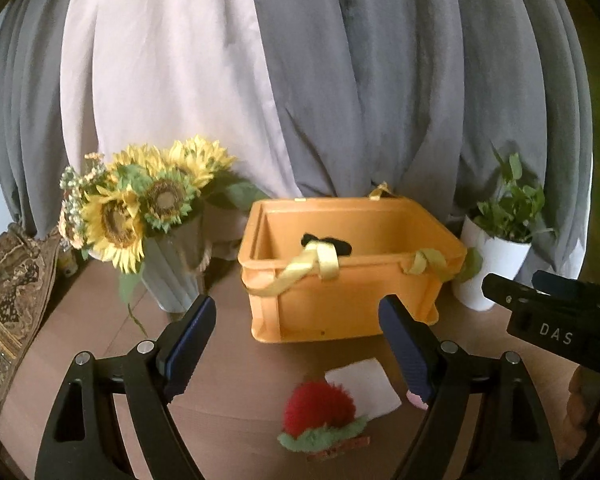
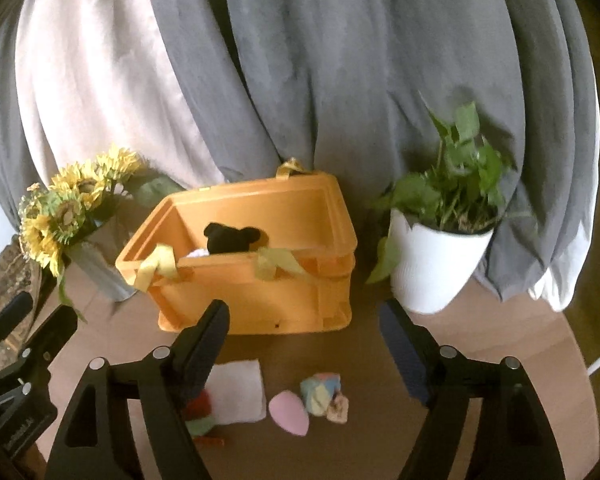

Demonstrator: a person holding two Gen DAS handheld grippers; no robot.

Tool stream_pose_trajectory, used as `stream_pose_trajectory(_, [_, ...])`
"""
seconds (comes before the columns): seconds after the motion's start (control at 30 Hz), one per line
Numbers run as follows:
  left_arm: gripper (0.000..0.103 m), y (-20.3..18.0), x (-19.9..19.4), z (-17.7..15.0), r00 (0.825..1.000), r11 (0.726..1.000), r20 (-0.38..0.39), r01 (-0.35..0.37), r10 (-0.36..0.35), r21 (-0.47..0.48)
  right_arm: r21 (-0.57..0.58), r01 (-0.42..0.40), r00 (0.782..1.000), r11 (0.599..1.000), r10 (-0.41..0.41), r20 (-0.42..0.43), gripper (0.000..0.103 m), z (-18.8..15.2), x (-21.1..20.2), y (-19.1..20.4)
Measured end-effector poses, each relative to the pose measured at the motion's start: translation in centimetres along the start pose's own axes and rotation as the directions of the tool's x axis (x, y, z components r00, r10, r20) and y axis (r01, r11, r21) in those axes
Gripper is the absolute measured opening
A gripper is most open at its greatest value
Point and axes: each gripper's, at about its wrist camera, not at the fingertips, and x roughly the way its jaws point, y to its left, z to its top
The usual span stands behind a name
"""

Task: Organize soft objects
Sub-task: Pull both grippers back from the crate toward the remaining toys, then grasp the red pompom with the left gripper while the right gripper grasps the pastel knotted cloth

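An orange crate (image 1: 332, 308) (image 2: 260, 300) with yellow ribbons stands on the brown table; a black plush toy (image 2: 232, 238) (image 1: 326, 242) lies inside it. In front of the crate lie a red and green fluffy toy (image 1: 320, 408) (image 2: 198, 412), a white folded cloth (image 1: 366, 386) (image 2: 238, 390), a pink egg-shaped sponge (image 2: 290, 412) and a pastel soft cube (image 2: 322, 392). My left gripper (image 1: 300, 344) hangs open above the red toy and the cloth, nothing between its fingers. My right gripper (image 2: 306, 344) is open above the sponge and cube, apart from them.
A vase of sunflowers (image 1: 140, 208) (image 2: 68, 208) stands left of the crate. A white pot with a green plant (image 2: 436, 252) (image 1: 492, 256) stands to its right. Grey and pale curtains hang behind. A patterned cloth (image 1: 8, 292) lies at the far left.
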Motion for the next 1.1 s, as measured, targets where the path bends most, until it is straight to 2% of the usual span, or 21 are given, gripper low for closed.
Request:
stream_pose_trajectory(0.17, [0.084, -0.8, 0.6, -2.1, 1.0, 0.999, -0.021, -0.01, 0.011, 0.031, 0.02, -0.001, 1.0, 1.0, 0.001, -0.022, 0.078, -1.7, 0.4, -0.7])
stream_pose_trajectory(0.3, [0.084, -1.0, 1.8, -4.1, 0.996, 0.999, -0.084, 0.003, 0.0, 0.034, 0.024, -0.02, 0.999, 1.0, 0.021, -0.042, 0.078, -3.2, 0.8, -1.0])
stream_pose_trajectory(0.47, [0.084, -1.1, 2.9, -6.0, 0.989, 1.0, -0.146, 0.01, -0.007, 0.019, 0.015, -0.007, 0.998, 1.0, 0.008, -0.07, 0.078, -4.8, 1.7, -1.1])
stream_pose_trajectory(0.7, [0.084, -1.5, 4.1, -7.9, 0.978, 0.999, -0.205, 0.049, -0.047, 0.007, 0.04, -0.035, 0.992, 0.999, 0.039, -0.12, 0.078, -6.6, 3.6, -2.0])
stream_pose_trajectory(1.1, [0.084, -1.9, 7.2, -9.6, 0.953, 0.999, -0.299, 0.045, -0.046, -0.012, 0.091, -0.041, 0.982, 0.995, 0.056, -0.18, 0.078, -7.9, 7.0, -2.8])
